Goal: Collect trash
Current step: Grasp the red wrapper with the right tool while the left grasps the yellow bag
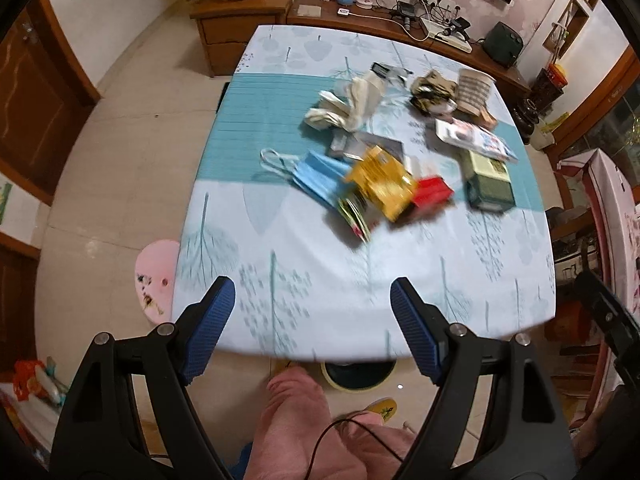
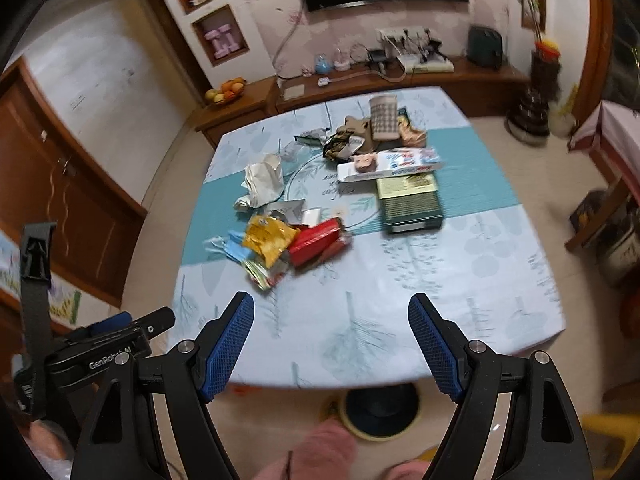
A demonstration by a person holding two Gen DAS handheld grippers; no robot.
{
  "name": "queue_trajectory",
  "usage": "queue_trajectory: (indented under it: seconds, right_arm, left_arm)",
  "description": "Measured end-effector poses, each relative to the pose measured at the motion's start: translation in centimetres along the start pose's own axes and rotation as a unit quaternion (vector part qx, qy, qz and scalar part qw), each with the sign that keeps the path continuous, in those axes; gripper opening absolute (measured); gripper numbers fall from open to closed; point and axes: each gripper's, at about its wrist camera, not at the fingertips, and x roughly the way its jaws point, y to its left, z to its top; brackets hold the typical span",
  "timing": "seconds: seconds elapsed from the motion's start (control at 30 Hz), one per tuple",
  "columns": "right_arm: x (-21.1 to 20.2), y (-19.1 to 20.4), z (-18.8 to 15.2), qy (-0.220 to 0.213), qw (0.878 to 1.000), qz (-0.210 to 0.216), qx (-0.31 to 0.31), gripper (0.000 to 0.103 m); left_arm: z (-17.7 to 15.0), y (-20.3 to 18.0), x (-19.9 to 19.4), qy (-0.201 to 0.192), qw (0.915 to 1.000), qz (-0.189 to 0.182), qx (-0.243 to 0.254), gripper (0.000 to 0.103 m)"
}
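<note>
We hold the left claw (image 1: 312,298) spread wide with nothing between its blue ribbed pads, above the near edge of the counter (image 1: 320,280), which is covered by a pale cloth printed with teal trees. The right claw (image 2: 331,316) is likewise released and empty, over the same near edge.

The trash lies in a loose scatter around the middle of the counter, well apart from both claws. Nearest to us are a crinkled yellow foil packet (image 1: 380,182), overlapping a blue pleated face mask with white ear loops (image 1: 312,176) on its left and touching a small red carton (image 1: 434,192) on its right. Just right of those stands a dark green rectangular box (image 2: 410,204). Behind it lies a flat white printed carton (image 2: 390,166). Crumpled white paper (image 2: 264,180) sits on the left, and farther back is a beige patterned paper cup (image 2: 383,118).

Below the counter edge we see a round dark bin with a yellow rim (image 2: 380,412) on the floor.
</note>
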Motion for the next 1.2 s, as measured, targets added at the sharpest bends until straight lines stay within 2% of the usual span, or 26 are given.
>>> queue_trajectory:
  seconds: [0.2,0.43,0.6,0.8,0.97,1.07,1.13,1.2]
  right_arm:
    - [8.6,2.2,2.9,0.028,0.998,-0.009,0.061,0.081]
    - [17.6,-1.3,3.9,0.052,0.985,-0.010,0.163,0.081]
    - [22.1,-3.9,3.9,0.069,0.974,-0.005,0.216,0.080]
    - [26.0,-4.8,3.4,0.096,0.961,0.012,0.260,0.076]
    - [27.3,-4.4,3.1,0.102,0.961,0.016,0.258,0.070]
    - [27.8,-3.8,3.1,0.108,0.961,0.025,0.252,0.056]
    - [28.0,-3.8,3.0,0.108,0.960,0.033,0.255,0.045]
    - [28.0,-3.4,3.2,0.108,0.960,0.037,0.255,0.042]
  left_arm:
    - [4.4,2.0,5.8,0.026,0.9987,-0.032,0.030,0.078]
    - [6.5,-0.5,10.7,0.033,0.9935,-0.062,0.089,0.078]
    - [8.6,-2.1,14.0,0.041,0.9910,-0.065,0.109,0.077]
    - [10.3,-3.8,16.9,0.061,0.9871,-0.071,0.130,0.075]
    - [10.6,-5.6,18.4,0.071,0.9829,-0.075,0.153,0.074]
    - [10.4,-6.3,19.5,0.095,0.9798,-0.085,0.154,0.057]
    - [10.2,-6.4,20.0,0.109,0.9781,-0.094,0.151,0.038]
    - [9.9,-6.7,20.1,0.113,0.9772,-0.099,0.150,0.026]
